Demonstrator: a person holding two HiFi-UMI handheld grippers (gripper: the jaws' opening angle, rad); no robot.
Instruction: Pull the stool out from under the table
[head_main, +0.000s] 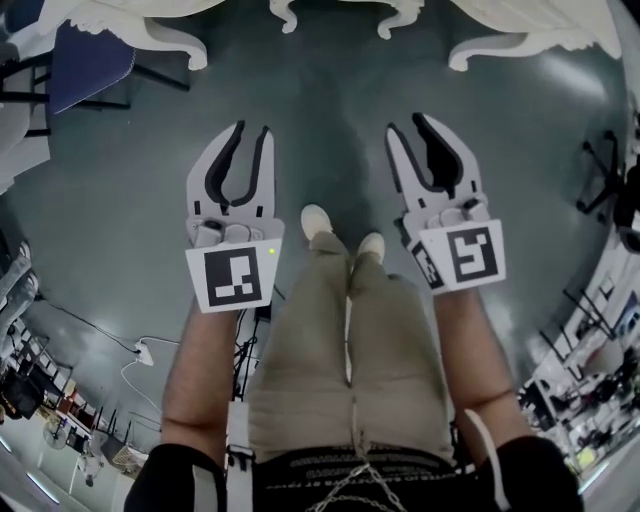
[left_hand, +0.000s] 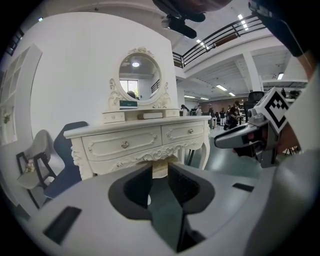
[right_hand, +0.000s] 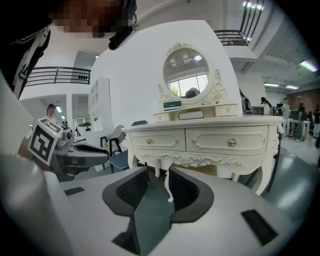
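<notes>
A white carved dressing table (left_hand: 145, 142) with an oval mirror stands ahead of me, also in the right gripper view (right_hand: 210, 142). The stool is tucked under it: a beige seat (left_hand: 160, 169) (right_hand: 205, 169) and a curved white leg (right_hand: 168, 187) show below the apron. In the head view its white legs (head_main: 285, 15) peek in at the top edge. My left gripper (head_main: 251, 130) (left_hand: 160, 175) and right gripper (head_main: 406, 125) (right_hand: 158, 182) hover side by side above the grey floor, short of the table. Both are open with nothing between the pads.
A blue chair (head_main: 90, 55) (left_hand: 65, 165) stands left of the table, with a grey chair (right_hand: 117, 137) beside it. A white power strip and cables (head_main: 145, 352) lie on the floor at my left. A black wheeled chair base (head_main: 605, 170) is at the right. My shoes (head_main: 315, 220) are between the grippers.
</notes>
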